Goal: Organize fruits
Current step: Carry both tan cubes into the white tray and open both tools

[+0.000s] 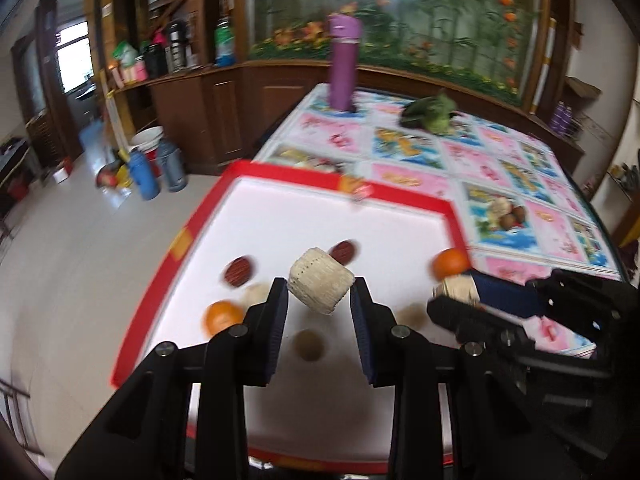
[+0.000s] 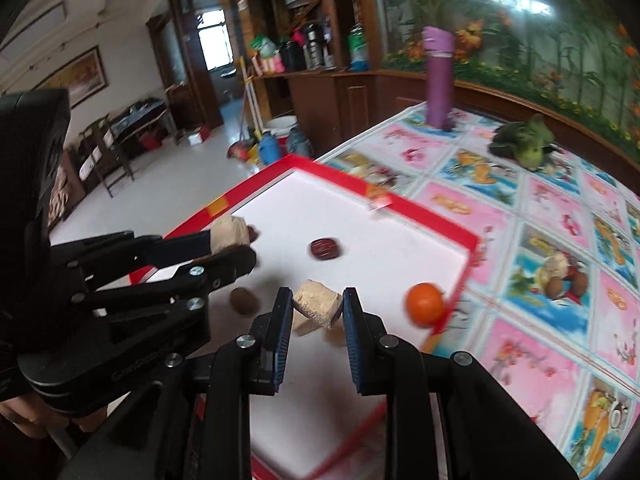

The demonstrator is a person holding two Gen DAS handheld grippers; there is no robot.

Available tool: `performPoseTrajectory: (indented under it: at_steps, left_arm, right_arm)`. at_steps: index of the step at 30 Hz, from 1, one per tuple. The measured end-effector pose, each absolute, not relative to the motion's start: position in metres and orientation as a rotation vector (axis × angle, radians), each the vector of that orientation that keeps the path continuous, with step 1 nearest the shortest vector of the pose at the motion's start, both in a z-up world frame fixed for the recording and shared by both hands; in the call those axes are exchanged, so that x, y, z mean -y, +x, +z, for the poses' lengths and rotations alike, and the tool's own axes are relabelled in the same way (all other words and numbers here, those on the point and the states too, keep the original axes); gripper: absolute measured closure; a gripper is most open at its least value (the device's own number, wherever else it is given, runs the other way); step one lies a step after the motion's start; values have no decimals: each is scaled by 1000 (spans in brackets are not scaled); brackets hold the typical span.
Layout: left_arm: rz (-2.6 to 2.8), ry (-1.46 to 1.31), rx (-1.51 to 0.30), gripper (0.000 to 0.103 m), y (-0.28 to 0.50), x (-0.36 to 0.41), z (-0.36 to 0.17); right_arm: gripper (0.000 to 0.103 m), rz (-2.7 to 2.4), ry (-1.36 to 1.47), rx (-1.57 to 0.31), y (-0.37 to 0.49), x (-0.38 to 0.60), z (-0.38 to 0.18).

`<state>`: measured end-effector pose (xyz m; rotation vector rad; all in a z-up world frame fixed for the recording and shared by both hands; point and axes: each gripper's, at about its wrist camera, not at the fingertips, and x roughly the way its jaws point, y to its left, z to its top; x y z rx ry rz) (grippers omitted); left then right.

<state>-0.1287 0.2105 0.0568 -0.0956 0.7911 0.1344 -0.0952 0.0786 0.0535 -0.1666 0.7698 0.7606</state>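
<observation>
Left tool (image 1: pixel 320 292): clamped on a pale foam wrapper (image 1: pixel 320 286), lifted above the red-rimmed tray (image 1: pixel 280 170).
Right tool (image 2: pixel 316 306): clamped on a second foam piece (image 2: pixel 318 306) over the tray.
Oranges (image 2: pixel 425 304): on the tray floor.

Black fingers (image 1: pixel 276 312), blue pads, silver screws

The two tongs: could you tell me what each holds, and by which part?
Each holds a pale woven cylinder by its sides: the left tongs grip one cylinder, the right tongs another.
</observation>
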Motion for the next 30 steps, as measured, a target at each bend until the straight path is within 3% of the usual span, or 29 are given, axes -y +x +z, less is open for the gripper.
performPoseTrajectory:
  at_steps: [23,26,28,30]
  left_arm:
    - [221,-64,-831,69,-139,-237,32]
    - [224,-62,-837,67,-139,-237,31]
    - [237,-59,-833,54,-140,-237,33]
    - [252,-55,-821,45,-142,-237,36]
  right_arm:
    - [78,752,-265,-875,-112,-114,21]
    - [69,747,-278,-893,-113,-114,21]
    - [60,746,-274,-886,-111,-111,23]
    - [58,753,-258,-864,-112,-106,28]
